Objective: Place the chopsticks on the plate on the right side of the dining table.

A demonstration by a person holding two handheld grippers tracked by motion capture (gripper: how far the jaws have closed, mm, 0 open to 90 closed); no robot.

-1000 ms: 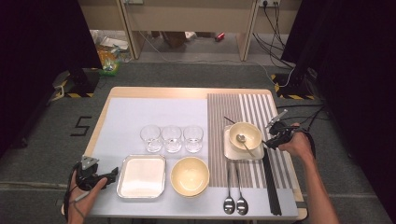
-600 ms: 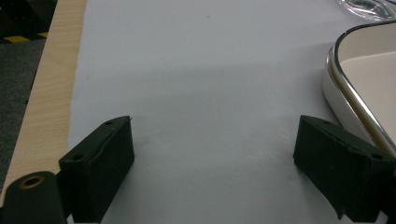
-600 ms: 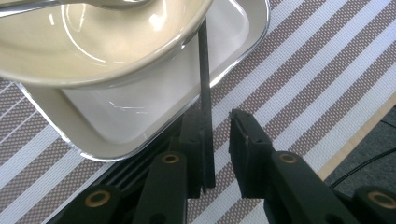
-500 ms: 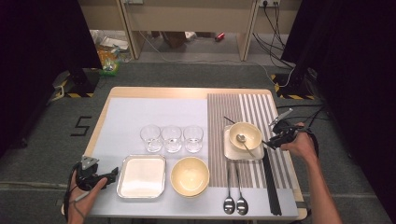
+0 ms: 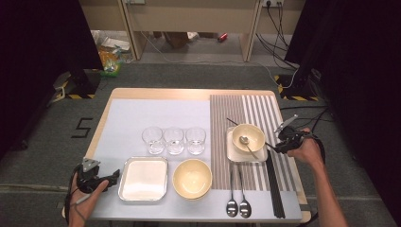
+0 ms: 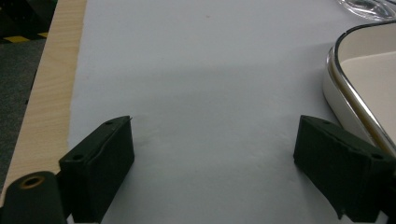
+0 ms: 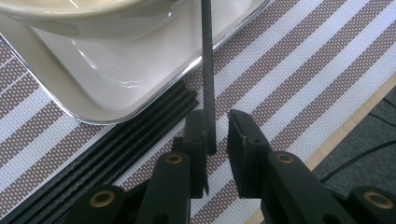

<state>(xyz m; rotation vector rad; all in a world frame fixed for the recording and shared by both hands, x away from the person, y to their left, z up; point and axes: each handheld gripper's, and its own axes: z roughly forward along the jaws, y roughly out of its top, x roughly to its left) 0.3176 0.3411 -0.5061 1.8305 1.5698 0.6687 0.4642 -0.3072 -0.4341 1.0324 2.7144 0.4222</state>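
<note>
My right gripper [image 5: 277, 144] hovers at the right side of the striped placemat [image 5: 265, 109], jaws a narrow gap apart. In the right gripper view [image 7: 217, 116] the end of a thin black chopstick [image 7: 208, 70] stands between them, touching the left jaw, with a slit of space to the right jaw. That chopstick [image 5: 231, 122] runs leftward behind a cream bowl [image 5: 253, 132] with a spoon [image 5: 245, 141] in it, which sits on a small white tray [image 5: 231, 153]. My left gripper [image 5: 115, 178] rests wide open at the table's front left [image 6: 212, 140], holding nothing, beside a rectangular metal-rimmed tray [image 6: 348, 84].
Three glasses [image 5: 173, 139] stand in a row mid-table. In front of them are the rectangular tray [image 5: 142, 179] and a yellow bowl [image 5: 191, 177]. Two spoons [image 5: 238, 205] and a bundle of black chopsticks [image 5: 274, 184] lie on the placemat. The table edge is close on my right.
The right hand has shifted very slightly; the chopstick behind the bowl and everything else stay where they were. The left gripper has not moved.
</note>
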